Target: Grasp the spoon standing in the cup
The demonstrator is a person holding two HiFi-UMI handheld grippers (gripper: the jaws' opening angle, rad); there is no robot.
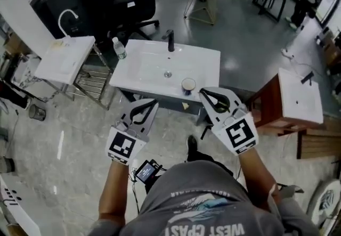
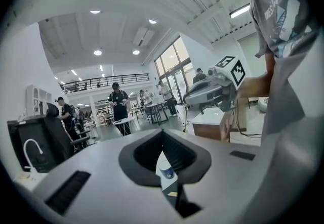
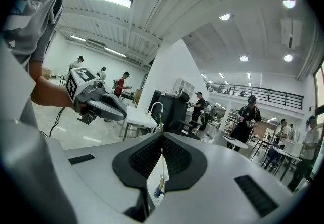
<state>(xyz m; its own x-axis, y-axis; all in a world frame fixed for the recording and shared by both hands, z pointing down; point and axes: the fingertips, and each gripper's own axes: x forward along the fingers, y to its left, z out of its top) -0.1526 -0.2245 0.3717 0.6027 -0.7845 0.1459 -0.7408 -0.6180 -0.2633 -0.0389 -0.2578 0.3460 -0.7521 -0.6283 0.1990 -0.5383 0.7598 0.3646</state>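
A small cup [image 1: 188, 85] stands at the front rim of the white sink basin [image 1: 144, 70]. My right gripper [image 1: 203, 92] is just right of the cup, at the basin's front edge. In the right gripper view it [image 3: 161, 142] is shut on the thin golden spoon [image 3: 161, 123]. The handle runs upright between the pads and sticks out above them. The head view does not show the spoon clearly. My left gripper [image 1: 155, 103] hangs in front of the basin, left of the cup. Its jaws [image 2: 163, 139] are shut with nothing between them.
A black faucet [image 1: 170, 40] rises at the basin's back. A water bottle [image 1: 119, 48] stands at its left corner. A second white basin [image 1: 66, 59] is at the left, and a wooden stand with a white top [image 1: 298, 96] at the right. People stand at tables farther back.
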